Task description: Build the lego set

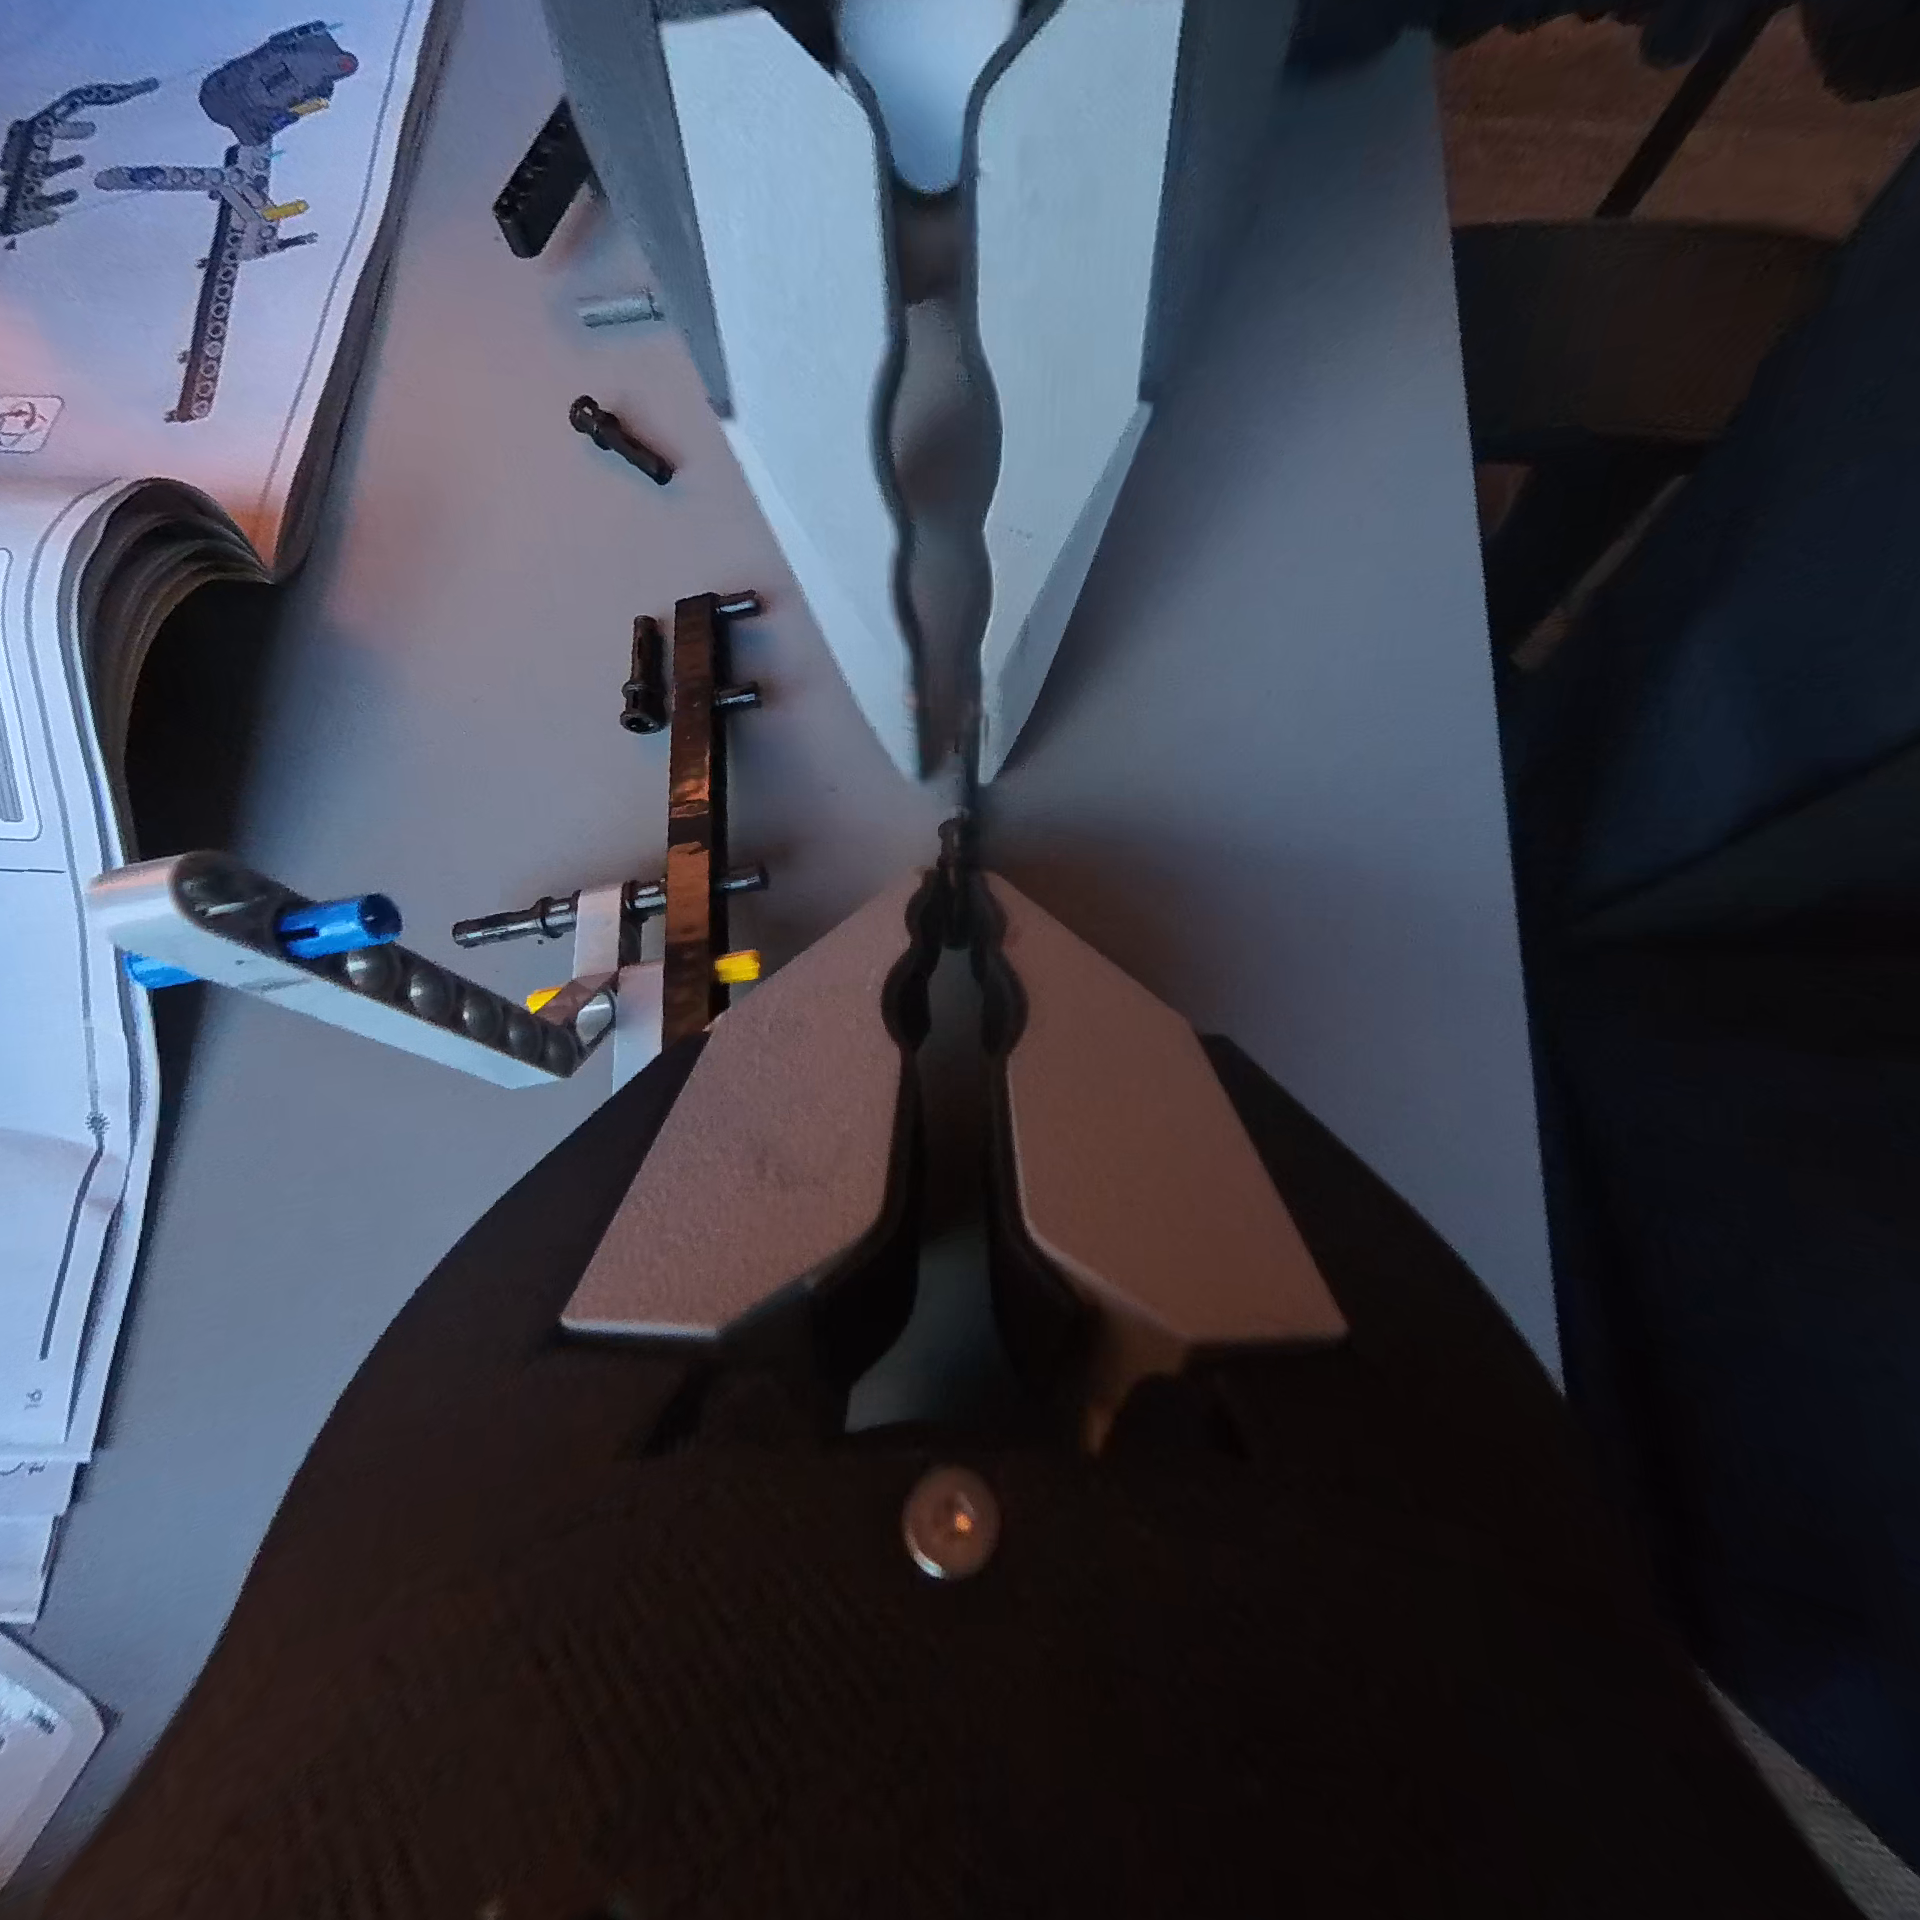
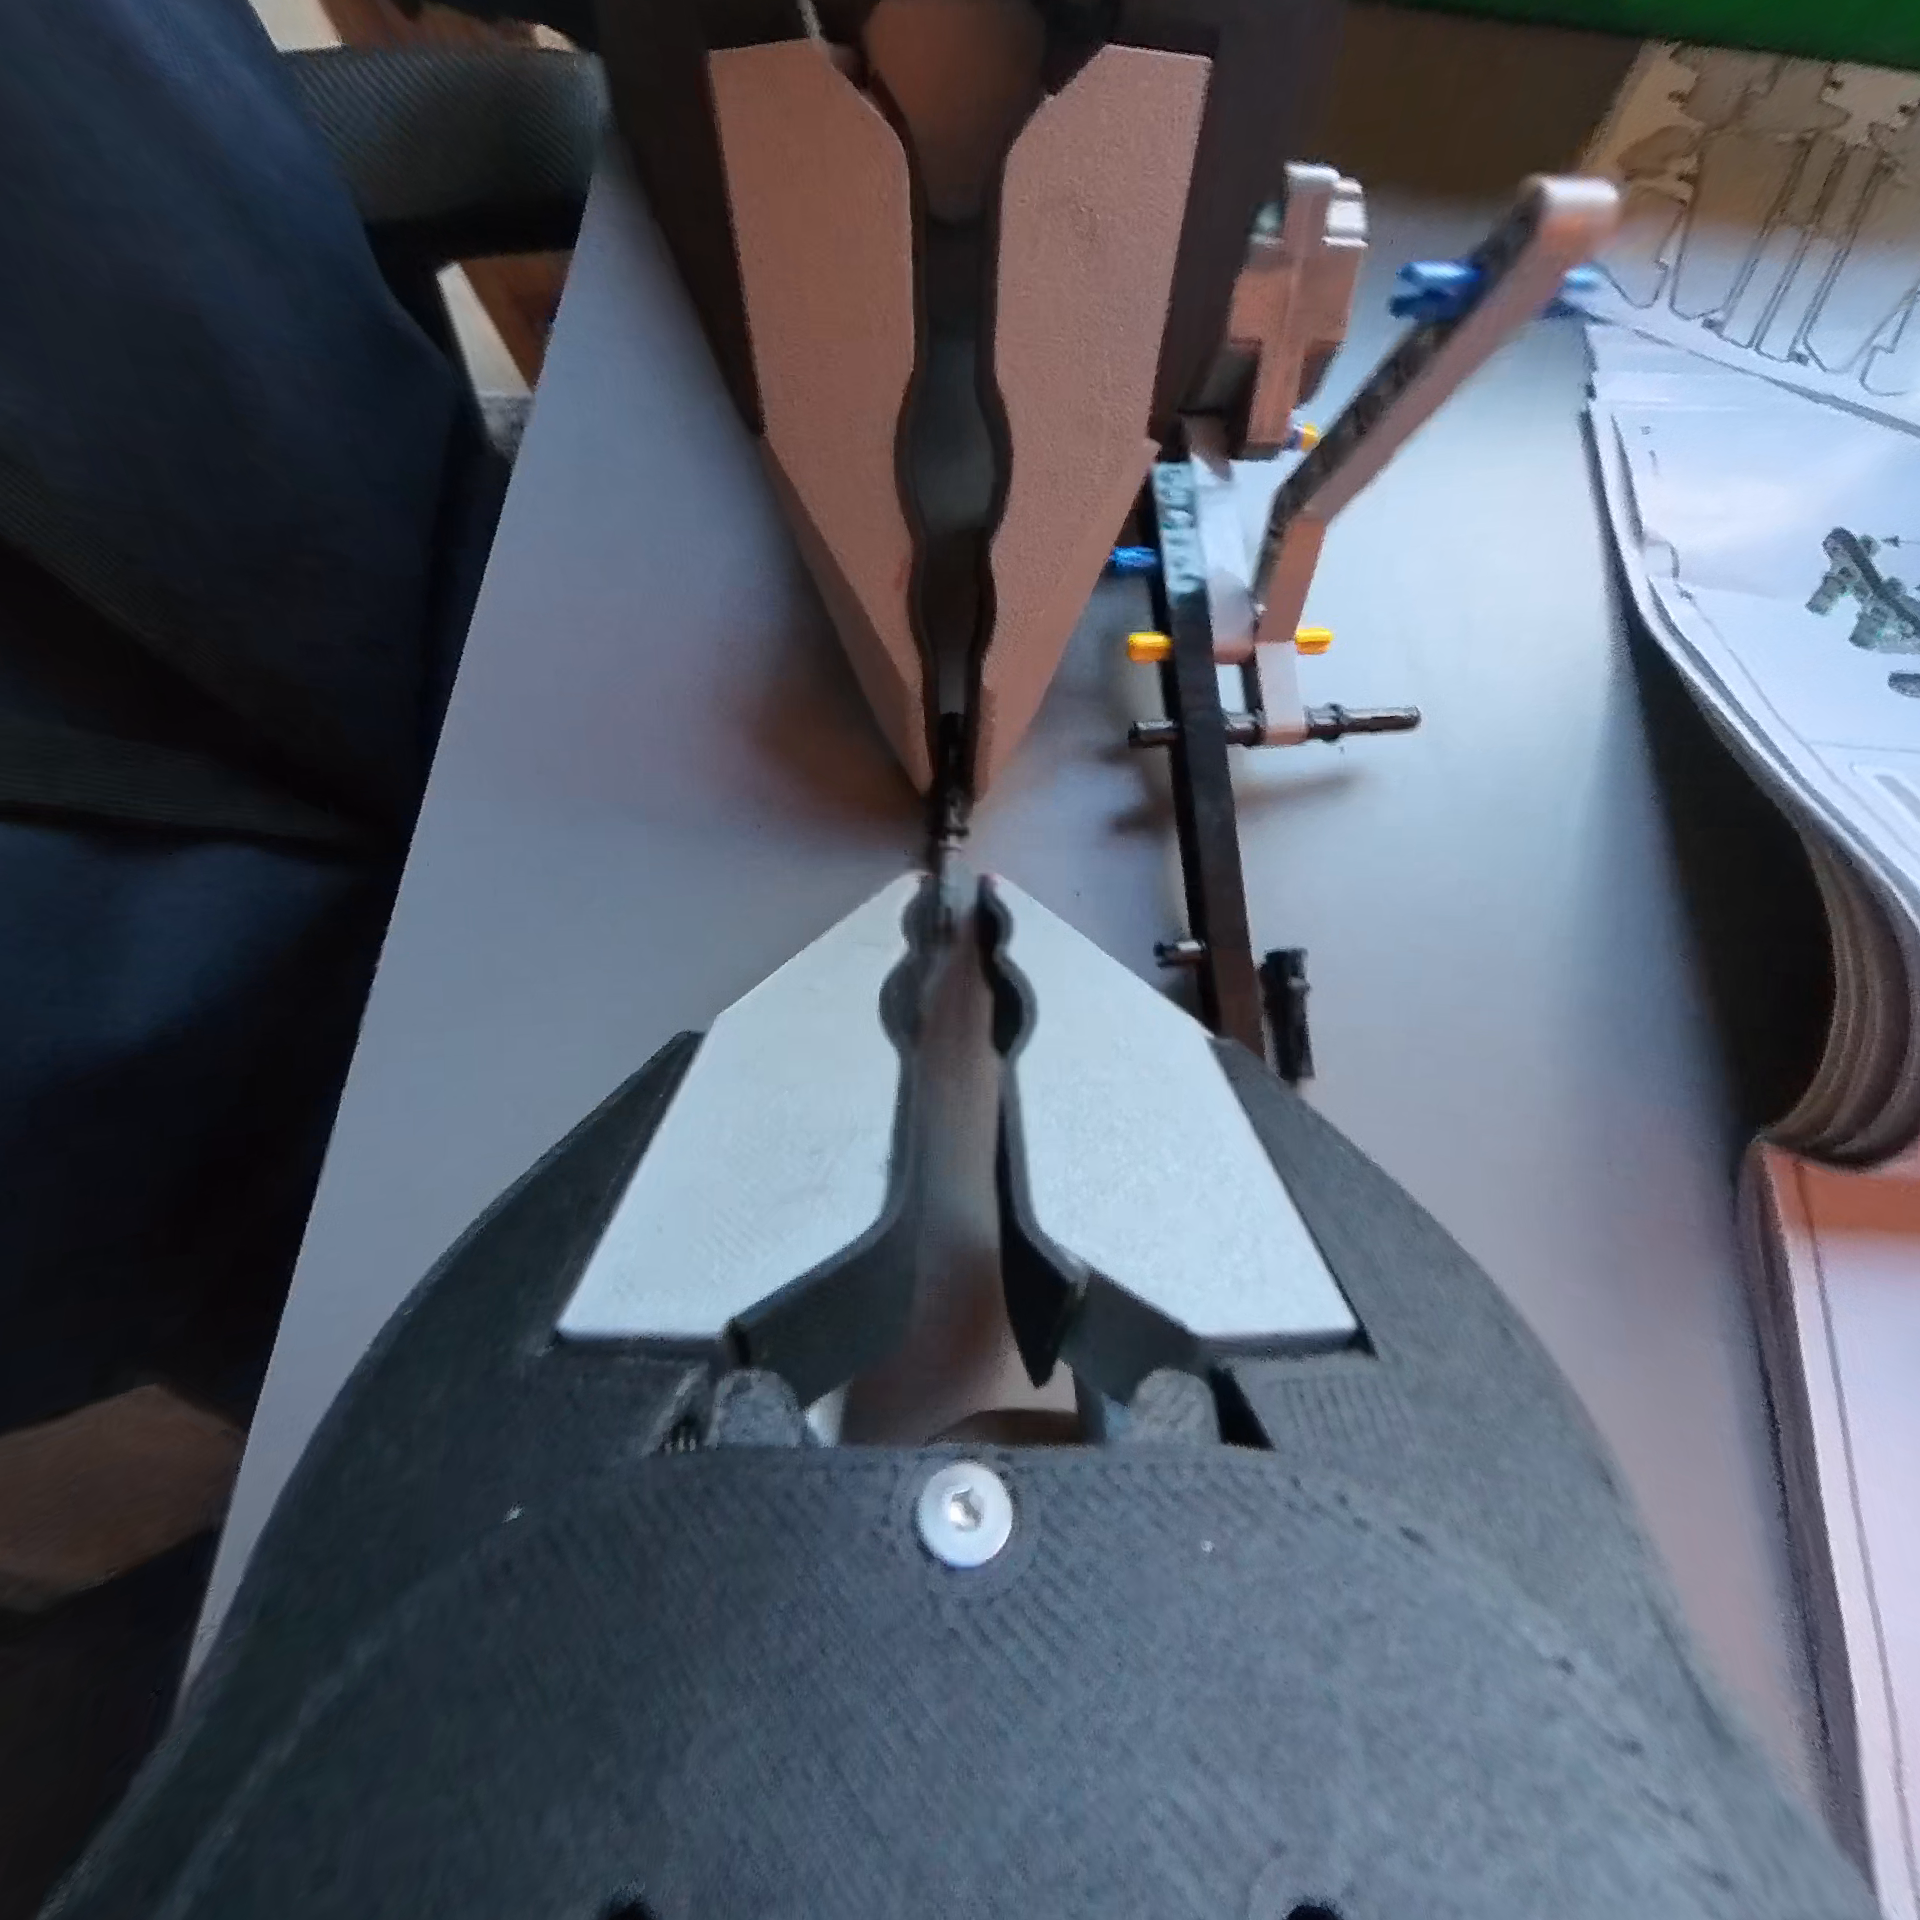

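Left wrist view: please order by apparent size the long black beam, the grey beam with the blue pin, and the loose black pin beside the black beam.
1. Long black beam and grey beam: they look similar in length, and the grey one seems raised toward the camera, so I leave them unranked.
2. Loose black pin: clearly smallest.

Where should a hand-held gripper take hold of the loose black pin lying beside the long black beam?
Grip the loose black pin across its smooth shaft, coming down from above. It lies flat on the table, parallel to the long black beam, so approach from its open side, away from the beam.
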